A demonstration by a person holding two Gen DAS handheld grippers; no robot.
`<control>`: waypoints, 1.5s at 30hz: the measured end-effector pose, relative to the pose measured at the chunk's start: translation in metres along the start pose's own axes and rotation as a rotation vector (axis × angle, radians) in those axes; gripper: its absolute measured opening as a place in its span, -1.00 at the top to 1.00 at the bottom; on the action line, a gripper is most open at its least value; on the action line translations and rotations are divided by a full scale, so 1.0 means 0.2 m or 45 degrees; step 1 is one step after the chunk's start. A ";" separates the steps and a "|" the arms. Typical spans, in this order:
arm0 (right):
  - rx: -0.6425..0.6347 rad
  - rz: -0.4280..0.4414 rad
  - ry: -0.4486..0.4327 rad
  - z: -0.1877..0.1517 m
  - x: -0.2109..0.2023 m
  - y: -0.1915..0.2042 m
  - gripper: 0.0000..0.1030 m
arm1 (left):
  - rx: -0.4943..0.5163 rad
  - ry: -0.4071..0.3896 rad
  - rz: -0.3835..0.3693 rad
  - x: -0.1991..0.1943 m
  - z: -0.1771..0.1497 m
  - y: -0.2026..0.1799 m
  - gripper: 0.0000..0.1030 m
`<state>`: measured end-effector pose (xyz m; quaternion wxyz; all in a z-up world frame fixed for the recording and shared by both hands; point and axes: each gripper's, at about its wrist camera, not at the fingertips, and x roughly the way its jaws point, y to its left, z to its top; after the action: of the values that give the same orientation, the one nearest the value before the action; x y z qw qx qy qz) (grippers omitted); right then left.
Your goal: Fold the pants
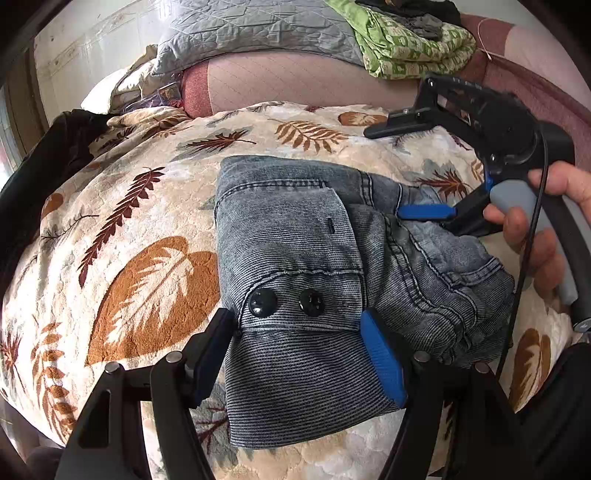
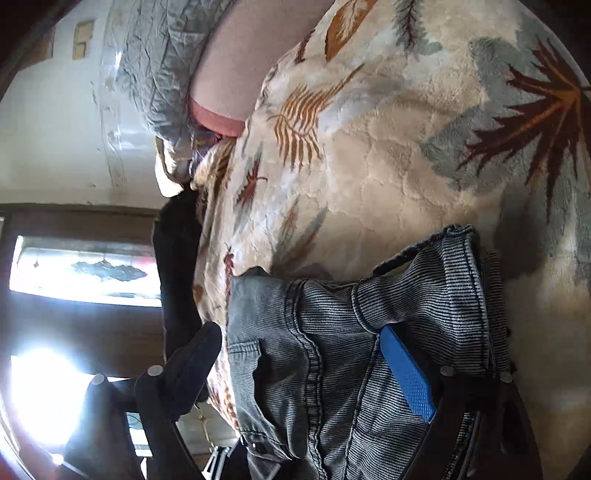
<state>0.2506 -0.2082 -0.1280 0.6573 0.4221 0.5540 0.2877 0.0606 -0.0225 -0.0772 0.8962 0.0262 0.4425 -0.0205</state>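
The folded pants were seen lying on the leaf-patterned blanket, their near edge straddled but unpinched by the wide-open left gripper, while the right gripper, also wide, reached in from the right.

A bedroom in a home is shown. A bed is covered by a plush cream blanket printed with brown and grey leaves, and a grey quilted cover and a green patterned bedspread are heaped on a pink mattress behind it. A white wall and a bright window are seen beside the bed.
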 end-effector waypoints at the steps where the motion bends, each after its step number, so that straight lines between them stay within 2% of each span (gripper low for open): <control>1: -0.047 -0.045 0.021 0.00 -0.01 0.05 -0.75 | -0.019 -0.008 -0.019 -0.04 0.00 0.01 -0.41; 3: -0.178 -0.139 0.064 -0.01 -0.02 0.20 -0.76 | -0.074 -0.091 -0.051 -0.14 0.01 0.04 -0.40; 5: -0.330 -0.155 0.098 0.01 -0.01 0.38 -0.76 | -0.109 -0.204 -0.048 -0.26 0.02 0.05 -0.40; 7: -0.490 -0.241 0.148 0.04 0.06 0.56 -0.76 | -0.104 -0.252 -0.074 -0.29 0.03 0.01 -0.40; 10: -0.741 -0.439 0.285 0.06 0.29 0.81 -0.76 | -0.054 -0.187 -0.074 -0.19 0.02 -0.05 -0.40; 13: -0.968 -0.661 0.438 0.01 0.57 0.95 -0.76 | -0.061 -0.115 -0.047 -0.09 -0.01 -0.07 -0.40; 18: -1.102 -0.893 0.637 -0.02 0.95 0.93 -0.71 | -0.013 -0.127 -0.017 -0.07 -0.02 -0.11 -0.40; 19: -1.109 -0.908 0.676 -0.04 0.99 0.92 -0.52 | -0.013 -0.127 -0.017 -0.07 -0.03 -0.11 -0.40; 20: -1.104 -0.925 0.713 -0.05 1.03 0.89 -0.15 | -0.006 -0.126 -0.014 -0.07 -0.03 -0.11 -0.40; 22: -1.130 -0.984 0.751 -0.07 1.07 0.86 0.38 | 0.009 -0.132 0.000 -0.06 -0.05 -0.12 -0.40; 23: -1.142 -0.984 0.782 -0.08 1.08 0.84 0.54 | 0.013 -0.131 0.003 -0.06 -0.05 -0.12 -0.40; 24: -1.169 -1.004 0.779 -0.09 1.08 0.84 0.61 | 0.015 -0.132 0.006 -0.05 -0.05 -0.12 -0.40; 28: -1.219 -0.998 0.628 -0.07 1.04 0.90 0.79 | 0.016 -0.131 0.012 -0.03 -0.05 -0.13 -0.40; 30: -1.221 -0.996 0.567 -0.06 1.03 0.90 0.82 | 0.021 -0.133 0.014 -0.02 -0.05 -0.13 -0.39; 32: -1.195 -0.996 0.572 -0.05 1.04 0.85 0.82 | 0.025 -0.134 0.021 -0.01 -0.05 -0.13 -0.39; 34: -1.160 -0.941 0.518 -0.03 1.01 0.83 0.80 | 0.030 -0.134 0.025 -0.01 -0.05 -0.14 -0.39; 37: -1.087 -0.918 0.290 0.07 0.83 0.88 0.53 | 0.035 -0.138 0.031 -0.01 -0.05 -0.14 -0.39; 38: -1.060 -0.904 0.212 0.10 0.75 0.92 0.53 | 0.035 -0.139 0.030 -0.01 -0.05 -0.13 -0.39; 39: -1.018 -0.837 0.183 0.11 0.66 0.94 0.53 | 0.032 -0.139 0.028 -0.01 -0.05 -0.13 -0.39; 41: -0.947 -0.696 0.235 0.08 0.53 0.95 0.53 | 0.032 -0.138 0.027 0.00 -0.05 -0.14 -0.39; 45: -0.820 -0.550 0.403 -0.14 0.44 0.79 0.53 | 0.039 -0.147 0.034 0.00 -0.06 -0.14 -0.39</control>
<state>0.2578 -0.0517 -0.0333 0.7078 0.0196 0.6057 0.3630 0.0492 -0.0499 -0.0846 0.9198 0.0445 0.3894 -0.0166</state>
